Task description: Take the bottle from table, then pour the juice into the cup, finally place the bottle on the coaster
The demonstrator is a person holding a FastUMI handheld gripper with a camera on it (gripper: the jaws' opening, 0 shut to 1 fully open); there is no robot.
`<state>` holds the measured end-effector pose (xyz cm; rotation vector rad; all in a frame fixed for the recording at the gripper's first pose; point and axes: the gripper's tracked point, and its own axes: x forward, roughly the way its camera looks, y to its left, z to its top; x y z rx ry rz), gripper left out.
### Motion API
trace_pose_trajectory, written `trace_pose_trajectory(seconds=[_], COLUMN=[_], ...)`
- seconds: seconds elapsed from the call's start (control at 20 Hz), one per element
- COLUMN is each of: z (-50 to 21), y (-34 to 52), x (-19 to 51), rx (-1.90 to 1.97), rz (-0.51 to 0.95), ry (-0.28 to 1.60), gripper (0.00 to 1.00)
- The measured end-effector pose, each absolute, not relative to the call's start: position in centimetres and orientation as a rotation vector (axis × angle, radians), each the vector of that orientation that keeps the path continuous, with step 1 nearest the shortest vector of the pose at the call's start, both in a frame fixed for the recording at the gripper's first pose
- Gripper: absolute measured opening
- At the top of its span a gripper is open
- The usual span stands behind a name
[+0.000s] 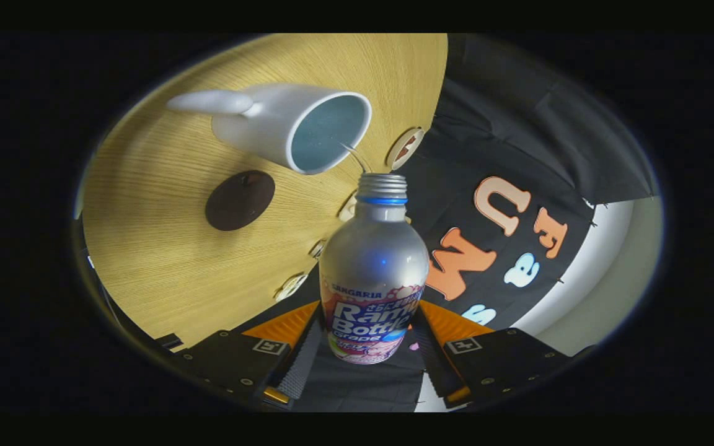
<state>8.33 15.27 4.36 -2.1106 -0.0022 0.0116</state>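
Observation:
My gripper (366,344) is shut on a silver juice bottle (374,266) with a colourful label, both fingers pressing its lower body. The whole view is rolled over, so the bottle is tipped. Its uncapped threaded mouth (382,184) points at the rim of a white mug (289,124) with a pale blue inside that stands on the wooden table (146,248). A thin clear stream (357,156) runs from the bottle's mouth to the mug's rim. A dark round coaster (239,200) lies on the table beside the mug, nearer to my fingers.
The table's edge (357,204) runs just behind the bottle, with several small round wooden discs (405,148) fixed along it. Beyond the edge hangs the booth's black cloth wall (518,155), with a pale floor strip (617,260) past it.

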Motion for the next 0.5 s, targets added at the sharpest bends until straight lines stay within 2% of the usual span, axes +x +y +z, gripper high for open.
trace_pose_trajectory(seconds=[0.5], z=[4.4], y=[15.82], x=[8.32], rx=[-2.174], rz=[0.059], ry=[0.019], gripper=[0.77])
